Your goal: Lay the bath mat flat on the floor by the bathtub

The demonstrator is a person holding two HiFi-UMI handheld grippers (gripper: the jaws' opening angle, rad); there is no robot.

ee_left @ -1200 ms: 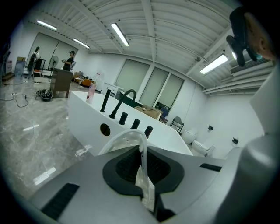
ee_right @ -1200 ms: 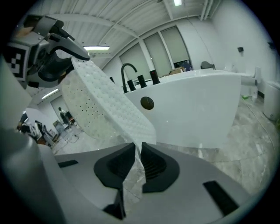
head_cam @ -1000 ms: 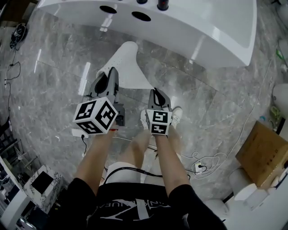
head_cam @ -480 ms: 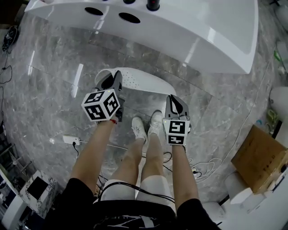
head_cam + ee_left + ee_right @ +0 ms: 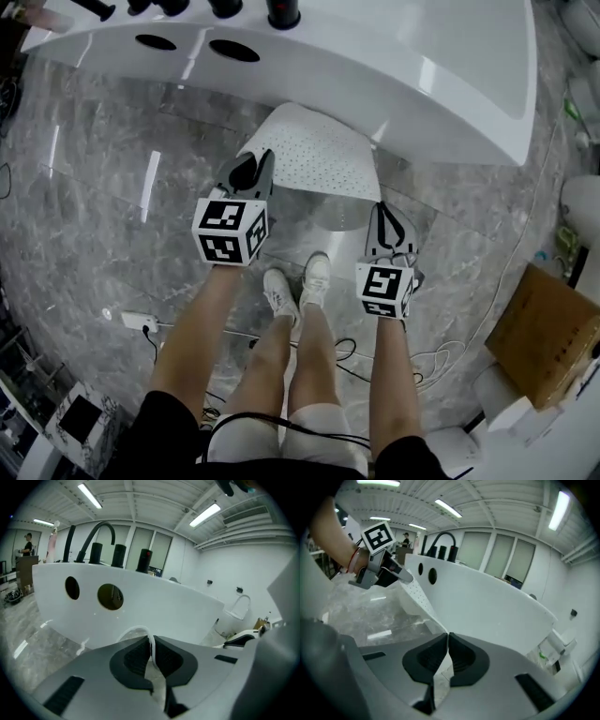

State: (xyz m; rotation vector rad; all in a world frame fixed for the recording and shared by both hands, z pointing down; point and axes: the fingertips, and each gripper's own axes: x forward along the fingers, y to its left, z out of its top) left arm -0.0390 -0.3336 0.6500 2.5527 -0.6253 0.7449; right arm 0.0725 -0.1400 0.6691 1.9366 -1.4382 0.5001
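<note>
The white perforated bath mat (image 5: 314, 155) hangs stretched between my two grippers, just in front of the white bathtub (image 5: 441, 75), above the grey marble floor. My left gripper (image 5: 251, 171) is shut on the mat's left near corner; a thin white edge (image 5: 151, 645) shows pinched between its pads. My right gripper (image 5: 382, 216) is shut on the right near corner, with the mat's edge (image 5: 426, 606) running from its jaws (image 5: 446, 640) across to the other gripper (image 5: 379, 569). The mat's far edge droops toward the tub wall.
Black faucet fittings (image 5: 281, 11) stand on the tub rim. The person's white shoes (image 5: 295, 281) are on the floor between the grippers. A power strip (image 5: 139, 322) and cables lie behind, and a cardboard box (image 5: 548, 328) stands at the right.
Both grippers have moved forward toward the tub and further apart. The mat, folded and narrow before, now spreads wide between them.
</note>
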